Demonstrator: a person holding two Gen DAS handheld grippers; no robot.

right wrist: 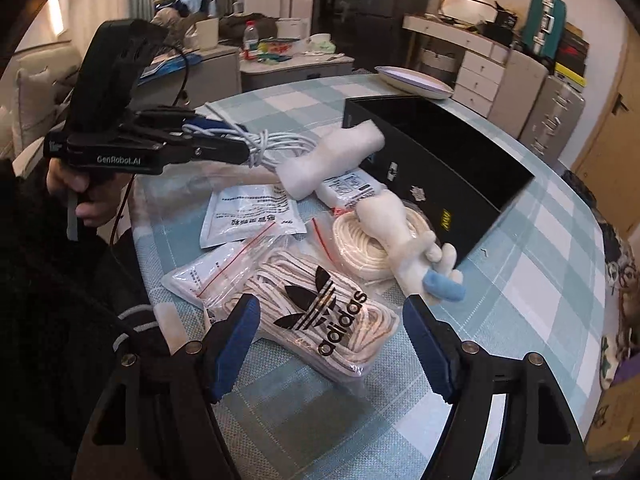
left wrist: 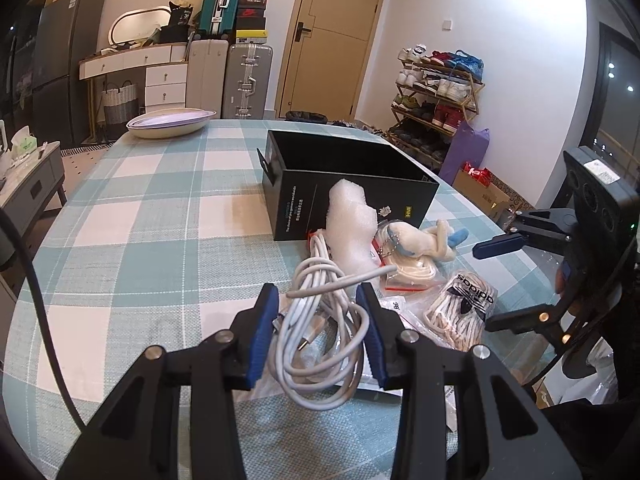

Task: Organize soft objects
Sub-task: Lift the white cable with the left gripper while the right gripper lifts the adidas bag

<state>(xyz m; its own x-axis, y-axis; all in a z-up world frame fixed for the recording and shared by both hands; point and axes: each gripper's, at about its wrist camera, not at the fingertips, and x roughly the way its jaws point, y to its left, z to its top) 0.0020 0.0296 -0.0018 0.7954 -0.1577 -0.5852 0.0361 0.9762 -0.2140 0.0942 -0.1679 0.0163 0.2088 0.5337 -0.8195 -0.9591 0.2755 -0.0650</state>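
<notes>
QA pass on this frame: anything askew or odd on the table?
Nothing damaged or spilled. The soft items lie heaped beside the empty black box; the plush toy sprawls across a bagged cord coil, and the left gripper holds a loosely tangled white cable.

We had a camera behind each pair of tongs, angled down, close over the tabletop (left wrist: 140, 208). Both views shared the black box (left wrist: 352, 184) and each showed the other's tongs.

**Readable print on the table**

A clear bag of white laces (right wrist: 320, 316) is showing the black trefoil logo and "adidas". The left gripper (right wrist: 240, 142) body is reading "GenRobot.AI". White packets (right wrist: 252, 212) and the black box (right wrist: 440, 168) are carrying print too small to read.
</notes>
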